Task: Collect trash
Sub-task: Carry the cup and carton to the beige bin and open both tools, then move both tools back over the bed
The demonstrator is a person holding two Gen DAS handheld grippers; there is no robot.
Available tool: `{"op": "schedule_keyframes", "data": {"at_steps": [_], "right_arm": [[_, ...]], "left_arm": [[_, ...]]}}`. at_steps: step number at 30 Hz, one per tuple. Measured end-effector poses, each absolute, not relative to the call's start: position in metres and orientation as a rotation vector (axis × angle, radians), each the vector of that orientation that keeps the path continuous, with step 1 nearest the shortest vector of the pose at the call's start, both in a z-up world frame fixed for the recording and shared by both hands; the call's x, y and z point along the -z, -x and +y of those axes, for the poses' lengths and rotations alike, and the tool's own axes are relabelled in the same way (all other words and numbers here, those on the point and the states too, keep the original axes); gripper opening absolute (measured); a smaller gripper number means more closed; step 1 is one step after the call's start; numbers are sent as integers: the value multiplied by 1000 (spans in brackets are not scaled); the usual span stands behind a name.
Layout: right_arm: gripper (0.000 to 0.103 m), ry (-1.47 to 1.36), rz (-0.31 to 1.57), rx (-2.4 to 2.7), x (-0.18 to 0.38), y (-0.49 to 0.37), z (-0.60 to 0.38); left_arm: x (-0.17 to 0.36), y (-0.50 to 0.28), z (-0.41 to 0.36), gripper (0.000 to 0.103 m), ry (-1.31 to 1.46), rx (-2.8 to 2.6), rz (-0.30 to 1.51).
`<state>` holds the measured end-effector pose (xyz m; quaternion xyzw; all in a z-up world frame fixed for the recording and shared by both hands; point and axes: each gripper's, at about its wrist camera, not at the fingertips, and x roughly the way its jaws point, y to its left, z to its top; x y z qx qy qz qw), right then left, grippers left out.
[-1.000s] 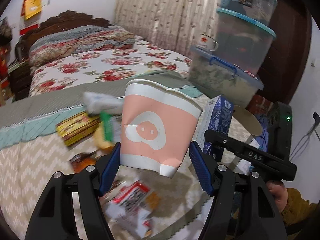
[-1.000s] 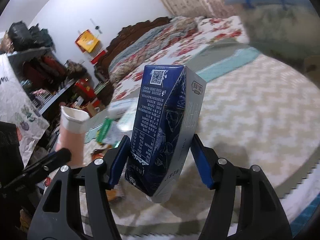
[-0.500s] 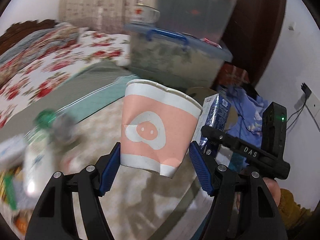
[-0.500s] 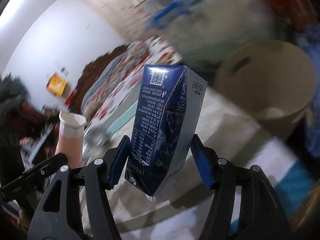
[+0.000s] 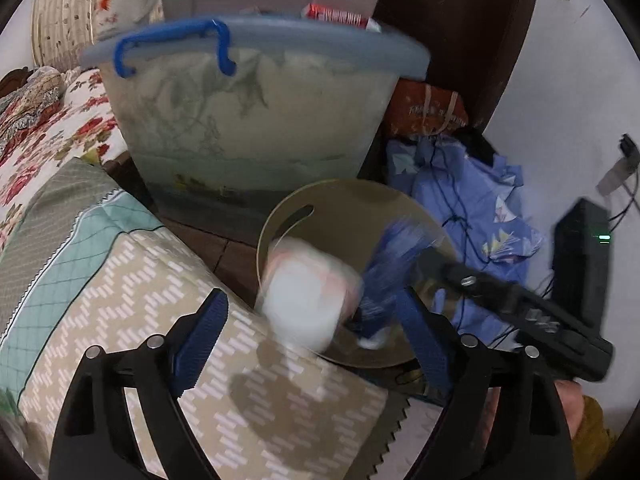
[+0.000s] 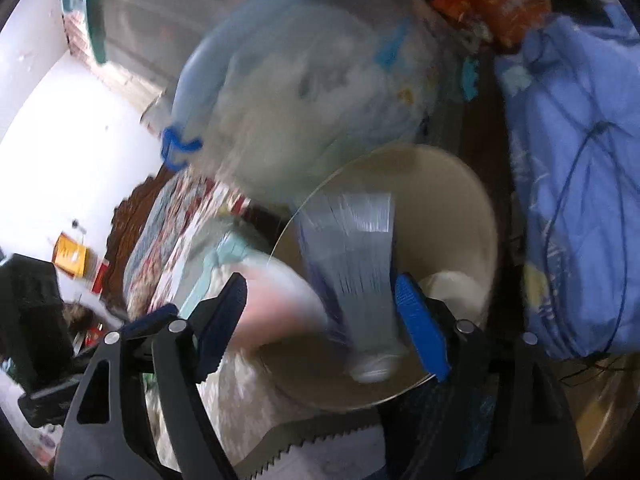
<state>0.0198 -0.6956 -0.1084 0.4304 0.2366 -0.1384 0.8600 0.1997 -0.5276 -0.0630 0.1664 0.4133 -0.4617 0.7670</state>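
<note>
A bed with a beige zigzag-patterned cover meets a big clear plastic storage tub with a blue handle; a round beige waste bin stands beside them. The left gripper and the right gripper have just spread their jaws. The pink-and-white paper cup and dark blue drink carton, clamped a moment ago over the bed, now blur loose over the bin.

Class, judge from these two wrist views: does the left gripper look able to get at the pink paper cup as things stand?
Probably not: the left gripper has just opened, and the blurred pink paper cup is clear of its pads, apparently dropping into the beige bin.
</note>
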Motion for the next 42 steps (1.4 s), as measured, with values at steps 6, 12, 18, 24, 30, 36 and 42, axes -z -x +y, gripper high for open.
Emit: {"op": "schedule_keyframes", "data": {"at_steps": [6,12,18,24,30,36,42], "right_arm": [[77,-856,399,304,89,3,-680],[70,-805,428,151,77,-7,-617],[62,-767,518,-17,76,-27,-537],[62,-695,625,-178,77,-39,-447],[63,-576,750,-342,82,-50,-358],[74,-376,826,-462,85,-45,-280],[92,-200,828,-534,84,-30,-230]], "left_arm": [[34,-184,-479,82,-309,972,833],[10,-136,-371,82,-260,923,798],[4,-103,-225,82,-201,748,795],[-14,-91,-56,82,-41,398,757],[2,-84,54,82,176,218,761],[33,-93,71,85,233,249,810],[53,-99,47,93,216,328,831]]}}
